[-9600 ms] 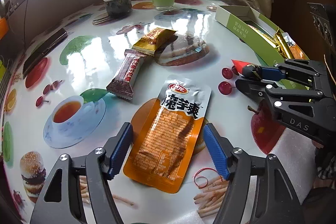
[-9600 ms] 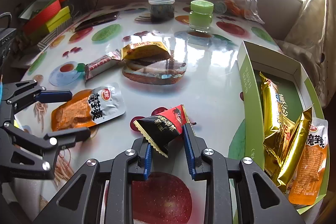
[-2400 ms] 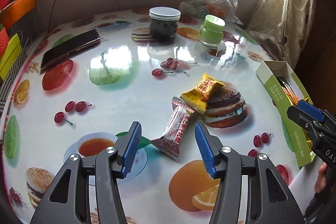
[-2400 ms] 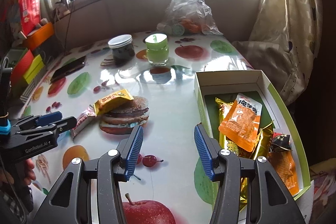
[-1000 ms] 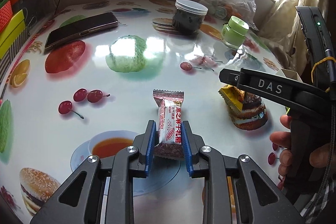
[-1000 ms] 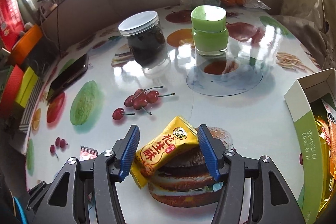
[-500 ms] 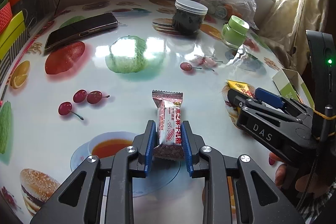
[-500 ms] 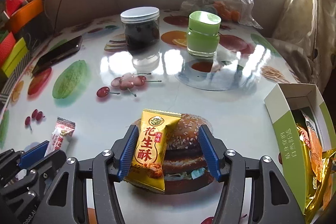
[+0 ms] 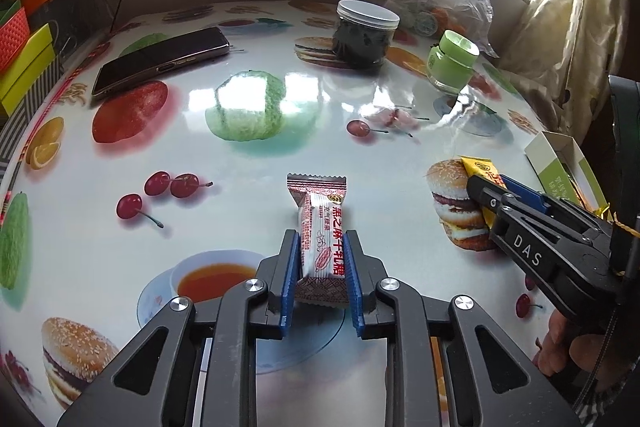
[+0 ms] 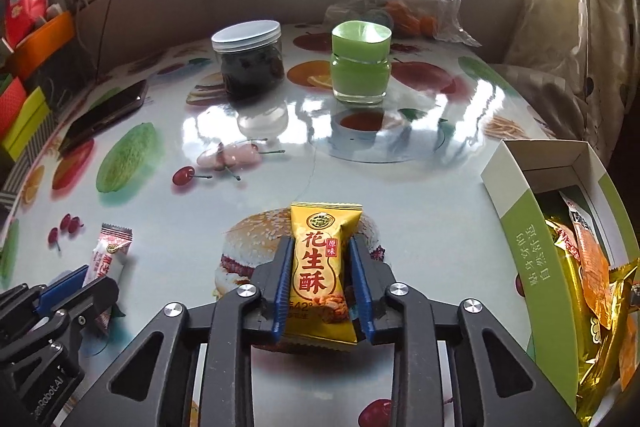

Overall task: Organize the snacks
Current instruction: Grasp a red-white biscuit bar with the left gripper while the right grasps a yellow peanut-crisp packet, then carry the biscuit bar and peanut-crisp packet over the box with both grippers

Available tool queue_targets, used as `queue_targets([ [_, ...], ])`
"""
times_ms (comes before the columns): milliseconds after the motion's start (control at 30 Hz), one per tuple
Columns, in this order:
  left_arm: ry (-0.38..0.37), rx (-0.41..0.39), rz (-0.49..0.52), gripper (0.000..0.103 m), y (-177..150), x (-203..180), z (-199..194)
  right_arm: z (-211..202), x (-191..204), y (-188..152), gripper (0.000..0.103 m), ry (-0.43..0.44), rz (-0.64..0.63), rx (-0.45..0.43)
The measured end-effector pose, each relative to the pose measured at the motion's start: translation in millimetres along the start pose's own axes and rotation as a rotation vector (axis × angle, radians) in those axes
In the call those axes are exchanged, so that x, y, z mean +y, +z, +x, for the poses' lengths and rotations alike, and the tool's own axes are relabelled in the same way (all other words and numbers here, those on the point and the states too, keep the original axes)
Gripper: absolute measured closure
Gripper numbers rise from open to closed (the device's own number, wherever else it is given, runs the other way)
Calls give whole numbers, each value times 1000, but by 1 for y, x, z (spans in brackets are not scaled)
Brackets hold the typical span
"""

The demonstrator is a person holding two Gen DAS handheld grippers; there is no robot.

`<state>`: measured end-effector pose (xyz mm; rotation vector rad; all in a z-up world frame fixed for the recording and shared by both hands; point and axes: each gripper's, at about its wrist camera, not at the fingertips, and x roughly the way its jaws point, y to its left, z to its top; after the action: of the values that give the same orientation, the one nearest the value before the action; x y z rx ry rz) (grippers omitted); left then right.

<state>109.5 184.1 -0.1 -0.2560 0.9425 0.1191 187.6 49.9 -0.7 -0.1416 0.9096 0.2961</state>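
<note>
Clamping a red-and-white candy bar [image 9: 322, 247] at six o'clock, the left gripper [image 9: 321, 277] holds one of the last loose snacks on the fruit-print table [image 9: 248, 155].

From the right wrist, the right gripper [image 10: 322, 291], jaws just closing, pinches the yellow peanut-crisp packet [image 10: 322, 267]; the green box [image 10: 536, 259] at three o'clock already holds several packets.

Your bench [image 10: 420, 195] wears a glossy printed plastic cover that mirrors the window glare. The yellow peanut-crisp packet [image 10: 320, 267] and the red-and-white candy wrapper [image 9: 322, 247] are shiny plastic film with crimped ends. Your jaws are matt black plastic with ribbed blue pads and bright metal screws. The green box [image 10: 532, 259] looks like matt cardboard; the packets inside are gold foil.
</note>
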Motion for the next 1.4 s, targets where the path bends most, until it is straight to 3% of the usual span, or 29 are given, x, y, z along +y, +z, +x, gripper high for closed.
queue_targets([
  [867,-22,-44,43,81,-4,-32,-34,-43,-33,-26,82,50,62,-40],
  [1400,-102,-56,97,81,-6,-74,-51,-100,-65,-46,82,60,116,-100],
])
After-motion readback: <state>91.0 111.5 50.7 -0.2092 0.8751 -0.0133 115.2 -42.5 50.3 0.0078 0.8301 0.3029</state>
